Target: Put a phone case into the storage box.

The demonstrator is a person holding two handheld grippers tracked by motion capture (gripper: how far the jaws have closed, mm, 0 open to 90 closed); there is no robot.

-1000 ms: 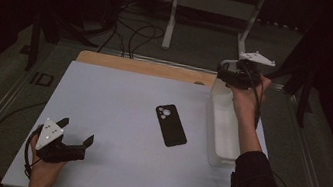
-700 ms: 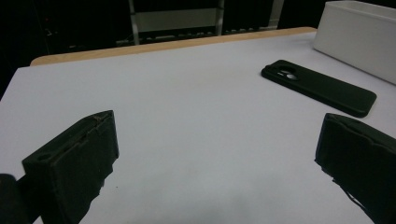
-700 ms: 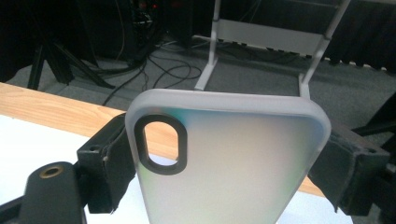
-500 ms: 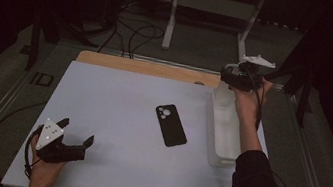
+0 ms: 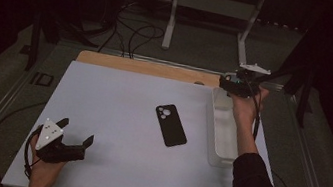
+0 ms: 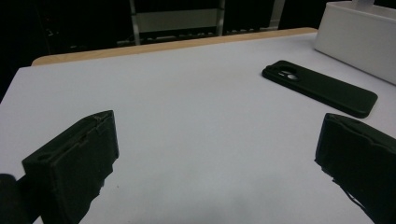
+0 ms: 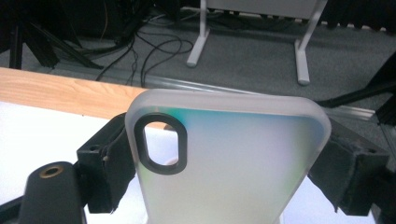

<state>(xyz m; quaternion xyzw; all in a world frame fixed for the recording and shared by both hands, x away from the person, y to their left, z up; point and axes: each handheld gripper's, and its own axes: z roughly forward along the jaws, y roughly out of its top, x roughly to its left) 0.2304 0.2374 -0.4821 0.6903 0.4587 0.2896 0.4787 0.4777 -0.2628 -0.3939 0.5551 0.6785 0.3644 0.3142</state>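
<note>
A black phone [image 5: 171,125] lies camera side up in the middle of the white table top [image 5: 117,101]; it also lies ahead and to the right in the left gripper view [image 6: 322,86]. My left gripper [image 5: 77,131] rests near the front left corner, open, nothing between its jaws [image 6: 217,140]. My right gripper [image 5: 227,83] hovers over the far end of a white bin [image 5: 214,131]. It is shut on a frosted translucent phone case [image 7: 243,163] held upright, with the camera cut-out at the top left.
The white bin [image 6: 355,32] runs along the table's right side. A wooden strip [image 5: 148,68] borders the far edge. Beyond it are floor cables [image 5: 133,32] and a white stand [image 5: 171,18]. A metal rail [image 5: 0,107] lines the left side.
My right hand has drifted slightly down in the view, with the case in its jaws. The left gripper and the black phone have stayed put.
</note>
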